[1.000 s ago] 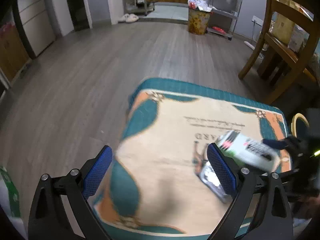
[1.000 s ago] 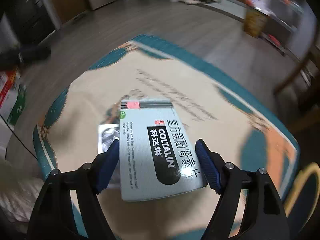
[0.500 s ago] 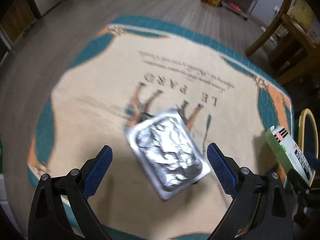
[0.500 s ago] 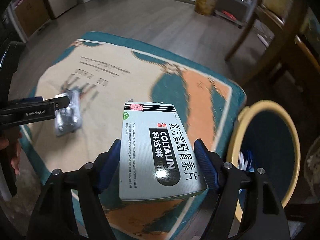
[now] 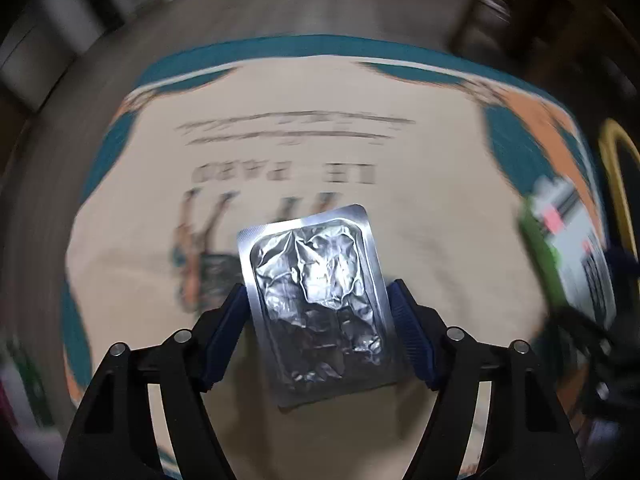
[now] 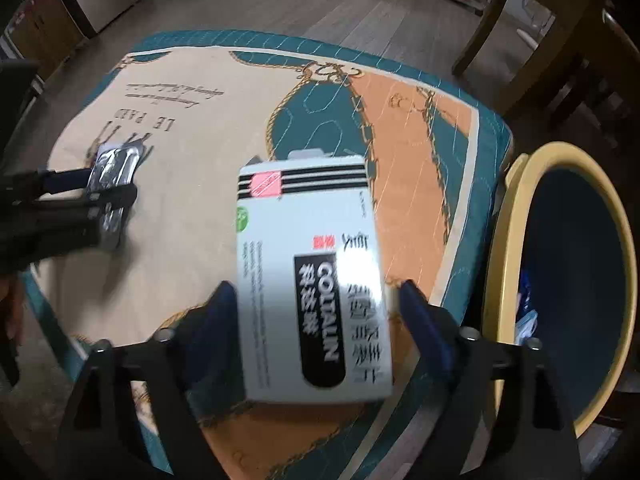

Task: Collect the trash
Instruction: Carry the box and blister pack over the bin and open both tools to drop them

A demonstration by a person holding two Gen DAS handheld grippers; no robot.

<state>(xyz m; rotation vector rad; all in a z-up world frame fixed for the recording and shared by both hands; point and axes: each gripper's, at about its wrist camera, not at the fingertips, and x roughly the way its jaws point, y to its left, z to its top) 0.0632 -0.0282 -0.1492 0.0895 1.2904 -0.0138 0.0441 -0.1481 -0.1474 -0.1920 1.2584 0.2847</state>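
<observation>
A crumpled silver blister pack (image 5: 316,300) sits between the blue pads of my left gripper (image 5: 317,290), whose jaws are closing with the pads against its two long edges. It stays sharp while the cushion (image 5: 440,200) under it blurs. The right wrist view shows that pack (image 6: 114,168) and the left gripper (image 6: 104,186) at the far left. My right gripper (image 6: 316,292) is opening. The white COLTALIN medicine box (image 6: 308,272) is blurred and tilted between its pads, with a gap on each side. The box hangs over the cushion's right edge, beside a yellow-rimmed bin (image 6: 504,240).
The teal, beige and orange cushion (image 6: 200,140) fills the middle on a grey wood floor. The bin (image 5: 612,168) holds some blue and white scraps. Wooden chair legs (image 6: 560,20) stand at the back right. A hand (image 6: 8,300) shows at the left edge.
My left gripper came down over the blister pack and its jaws drew in onto it. My right gripper carried the box right toward the bin, its jaws widened and the box tilted.
</observation>
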